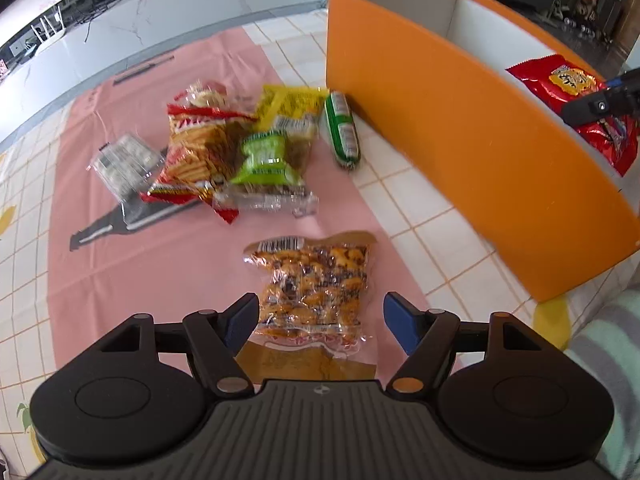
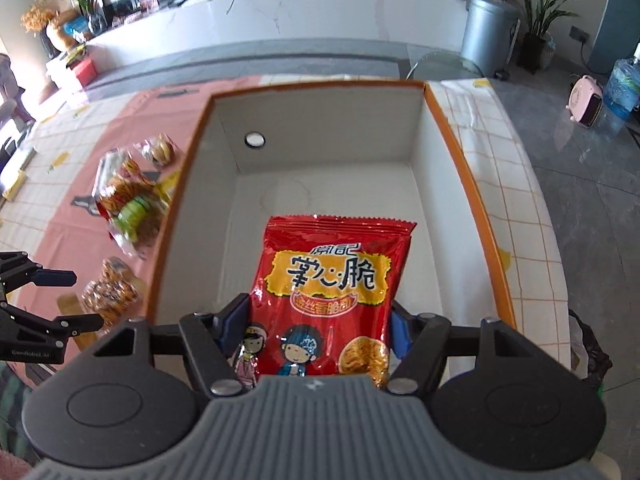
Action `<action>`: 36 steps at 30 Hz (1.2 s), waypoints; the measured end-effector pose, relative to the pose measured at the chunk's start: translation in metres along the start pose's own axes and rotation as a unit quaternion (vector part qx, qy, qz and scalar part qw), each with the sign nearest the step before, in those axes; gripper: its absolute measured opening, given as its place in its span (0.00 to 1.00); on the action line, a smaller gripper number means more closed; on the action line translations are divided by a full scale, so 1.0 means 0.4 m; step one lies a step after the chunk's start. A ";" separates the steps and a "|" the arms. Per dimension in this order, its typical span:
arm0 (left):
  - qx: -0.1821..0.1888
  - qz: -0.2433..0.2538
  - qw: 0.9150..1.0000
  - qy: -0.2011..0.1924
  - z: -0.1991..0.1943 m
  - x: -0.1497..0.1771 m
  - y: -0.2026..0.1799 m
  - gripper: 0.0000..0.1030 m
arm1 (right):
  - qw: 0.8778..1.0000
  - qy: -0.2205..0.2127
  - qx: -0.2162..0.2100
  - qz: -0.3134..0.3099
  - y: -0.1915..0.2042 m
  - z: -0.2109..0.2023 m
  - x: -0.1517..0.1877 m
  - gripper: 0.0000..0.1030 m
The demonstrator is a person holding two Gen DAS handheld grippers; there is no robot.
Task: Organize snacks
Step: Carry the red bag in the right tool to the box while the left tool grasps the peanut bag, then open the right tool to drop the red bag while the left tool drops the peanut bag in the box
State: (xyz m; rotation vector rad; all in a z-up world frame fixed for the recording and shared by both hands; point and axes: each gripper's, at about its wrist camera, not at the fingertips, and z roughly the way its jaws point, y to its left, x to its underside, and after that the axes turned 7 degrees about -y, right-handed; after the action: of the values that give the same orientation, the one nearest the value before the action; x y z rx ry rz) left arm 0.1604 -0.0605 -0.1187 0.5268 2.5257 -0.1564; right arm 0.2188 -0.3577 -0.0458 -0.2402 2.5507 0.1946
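The right gripper (image 2: 318, 326) pinches a glossy red snack bag (image 2: 338, 288) above the empty orange-walled, white-lined box (image 2: 472, 200), ready to drop it. The left gripper (image 1: 320, 318) hangs wide open, holding nothing, straddling a clear peanut packet (image 1: 312, 284) on the pink cloth (image 1: 160, 256), lined up for grabbing.

Both grippers same build: left gripper (image 1: 320, 316) and right gripper (image 2: 320, 320) have black linkage arms, silver pivot pins, blue pads (image 1: 400, 320), two round black discs flanking a ribbed grey housing (image 2: 316, 424). Pale lettering on the left gripper's side, illegible. Sleeve (image 1: 612, 364) striped mint and grey, fuzzy knit.
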 end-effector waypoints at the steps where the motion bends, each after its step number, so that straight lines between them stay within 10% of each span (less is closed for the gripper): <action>1: -0.003 0.000 1.000 0.003 0.009 0.002 0.001 0.81 | 1.000 0.009 0.000 -0.004 -0.002 0.014 -0.002 0.64; 13: -0.032 0.041 0.999 0.010 0.068 -0.009 -0.025 0.92 | 0.996 0.083 0.007 -0.042 -0.036 0.119 -0.015 0.64; 25: -0.022 -0.022 1.000 0.003 0.046 -0.011 -0.009 0.78 | 0.993 0.109 0.000 -0.052 -0.045 0.109 -0.015 0.71; 36: 0.008 -0.013 0.996 -0.087 -0.130 -0.135 -0.060 0.78 | 0.995 0.083 0.008 -0.059 -0.040 0.051 -0.022 0.77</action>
State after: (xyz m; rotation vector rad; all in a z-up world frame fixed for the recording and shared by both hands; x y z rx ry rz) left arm 0.1667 -0.0893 -0.0458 0.4654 2.3630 -0.2218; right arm 0.2401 -0.3685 -0.0594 -0.4153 2.6911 0.1131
